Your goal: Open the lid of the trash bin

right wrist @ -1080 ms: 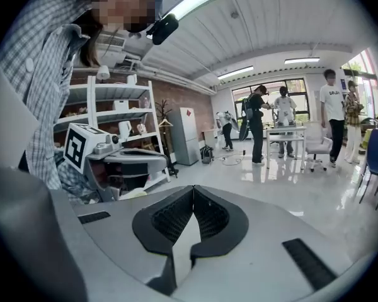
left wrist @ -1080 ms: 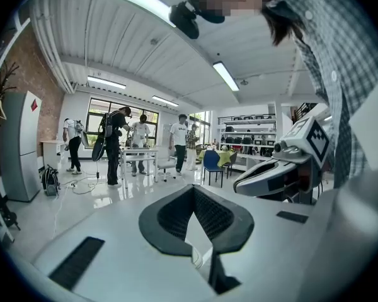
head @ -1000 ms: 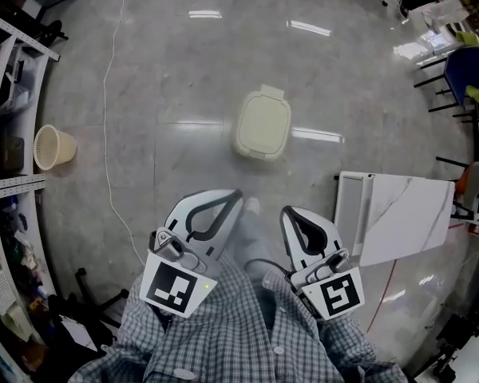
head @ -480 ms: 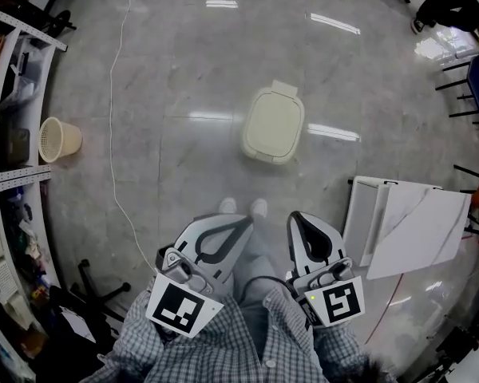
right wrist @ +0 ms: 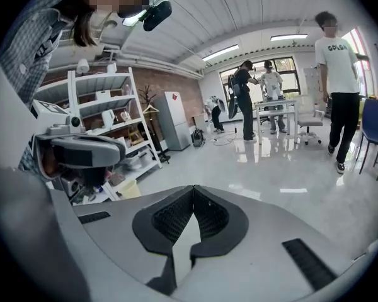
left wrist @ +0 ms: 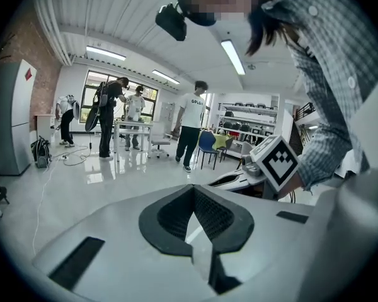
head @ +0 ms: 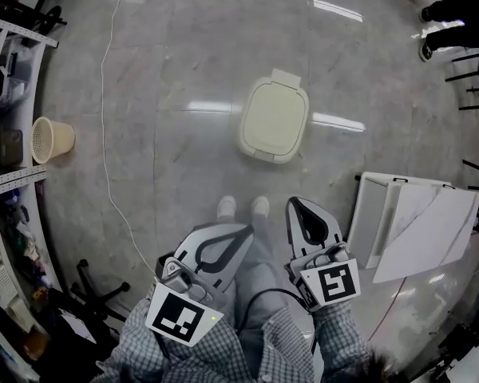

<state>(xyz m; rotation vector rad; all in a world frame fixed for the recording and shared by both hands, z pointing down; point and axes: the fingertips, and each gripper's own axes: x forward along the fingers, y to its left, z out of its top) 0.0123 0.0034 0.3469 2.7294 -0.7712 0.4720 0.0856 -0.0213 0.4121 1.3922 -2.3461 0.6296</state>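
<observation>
**APPROACH TO BIN: LID STILL SHUT**

The bin (head: 265, 153) stands on the floor (head: 168, 70) beyond the person's shoes (head: 226, 207), well apart from both grippers. Its lid (head: 276, 114) lies flat and closed.

The left gripper (head: 241, 231) and right gripper (head: 297, 205) sit near the body. Each has its jaws pressed together at the tips, with nothing between them.

Recommended: close the distance first, then part one gripper's jaws before reaching. A small tab (head: 286, 76) projects at the lid's far edge. Whether it is a hinge or a handle cannot be told, so probe the near rim gently and lift from the free side.

No brand or label is readable on the bin. The cubes (head: 178, 316) carry only square markers.
</observation>
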